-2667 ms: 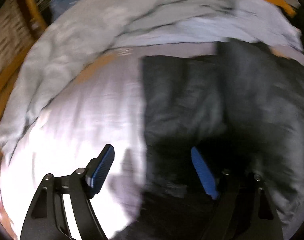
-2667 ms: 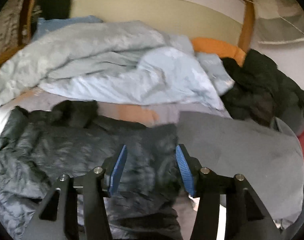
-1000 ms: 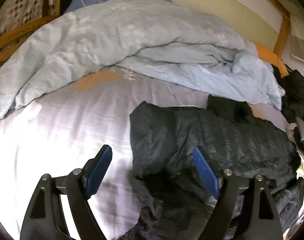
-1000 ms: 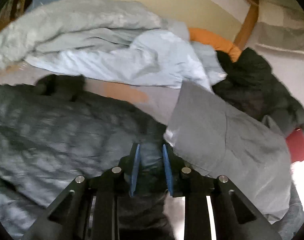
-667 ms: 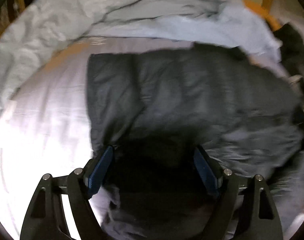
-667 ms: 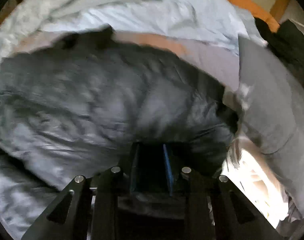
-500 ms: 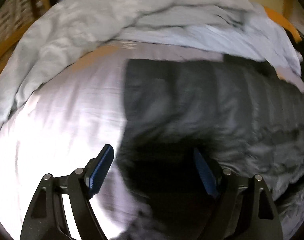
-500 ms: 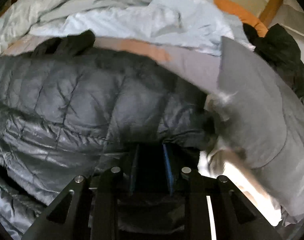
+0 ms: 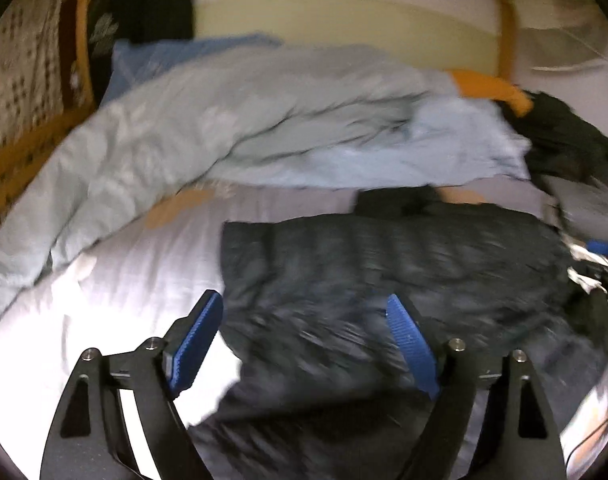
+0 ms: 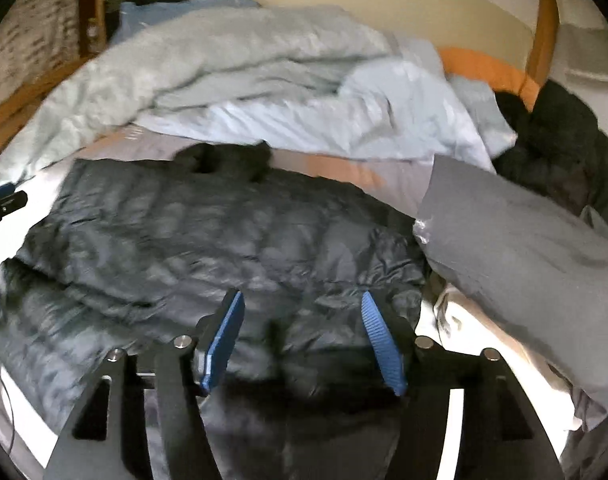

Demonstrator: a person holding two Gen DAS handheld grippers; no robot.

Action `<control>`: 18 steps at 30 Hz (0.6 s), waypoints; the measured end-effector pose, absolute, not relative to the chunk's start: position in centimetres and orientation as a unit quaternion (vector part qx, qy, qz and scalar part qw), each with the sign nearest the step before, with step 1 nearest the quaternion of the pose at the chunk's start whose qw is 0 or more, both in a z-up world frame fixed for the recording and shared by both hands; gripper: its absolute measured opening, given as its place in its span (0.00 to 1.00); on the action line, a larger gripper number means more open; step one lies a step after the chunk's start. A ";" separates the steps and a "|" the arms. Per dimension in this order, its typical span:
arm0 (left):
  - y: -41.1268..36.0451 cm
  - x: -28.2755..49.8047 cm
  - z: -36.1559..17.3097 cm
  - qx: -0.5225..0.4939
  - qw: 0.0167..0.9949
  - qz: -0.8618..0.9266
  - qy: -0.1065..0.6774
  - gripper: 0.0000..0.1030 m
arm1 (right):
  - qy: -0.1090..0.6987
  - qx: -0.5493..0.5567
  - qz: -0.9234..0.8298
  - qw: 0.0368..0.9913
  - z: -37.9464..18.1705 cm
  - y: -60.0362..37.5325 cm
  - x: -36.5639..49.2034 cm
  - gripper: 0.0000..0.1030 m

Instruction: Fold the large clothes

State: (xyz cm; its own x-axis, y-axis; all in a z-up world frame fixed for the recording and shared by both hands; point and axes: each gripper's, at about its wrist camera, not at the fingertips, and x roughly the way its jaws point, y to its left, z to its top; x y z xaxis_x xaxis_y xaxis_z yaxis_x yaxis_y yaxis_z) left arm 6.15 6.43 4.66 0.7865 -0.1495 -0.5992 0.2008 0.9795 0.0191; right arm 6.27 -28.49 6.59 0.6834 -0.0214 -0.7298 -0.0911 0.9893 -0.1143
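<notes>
Dark quilted jacket [image 10: 208, 248] lies mid-bed on white sheet [image 9: 116, 276], one fold laid over, near blue duvet [image 10: 240, 64]. Further folds left. Left gripper [image 9: 304, 344] and right gripper [image 10: 302, 340] both opening, pads off fabric, holding nothing.

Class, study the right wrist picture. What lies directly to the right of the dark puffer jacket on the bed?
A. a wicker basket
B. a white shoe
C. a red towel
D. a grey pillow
D: a grey pillow lies against the right edge of the dark puffer jacket.
</notes>
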 end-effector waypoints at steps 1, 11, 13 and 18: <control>6.1 5.1 4.7 0.050 0.945 -0.103 0.307 0.87 | 0.384 -0.068 0.021 0.921 6.8 -28.4 4.9 0.78; 3.6 -4.5 0.7 0.117 0.939 -0.111 0.305 1.00 | 0.388 -0.092 0.005 0.917 4.3 -29.2 -3.7 0.83; 3.6 -5.4 -0.1 0.120 0.938 -0.109 0.307 1.00 | 0.388 -0.090 0.000 0.917 4.0 -29.3 -4.3 0.83; 2.9 -7.1 -2.1 0.160 0.936 -0.089 0.302 0.99 | 0.379 -0.081 0.007 0.922 4.5 -28.8 -5.3 0.83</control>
State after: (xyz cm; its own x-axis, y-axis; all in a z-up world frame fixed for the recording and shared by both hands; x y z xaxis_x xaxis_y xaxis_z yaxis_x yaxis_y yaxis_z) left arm -7.09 2.88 -2.06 0.8021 -0.0698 -0.5932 0.2635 0.9326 0.2465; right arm -5.30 -28.83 4.53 0.7127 -0.0487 -0.6997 -0.0737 0.9869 -0.1438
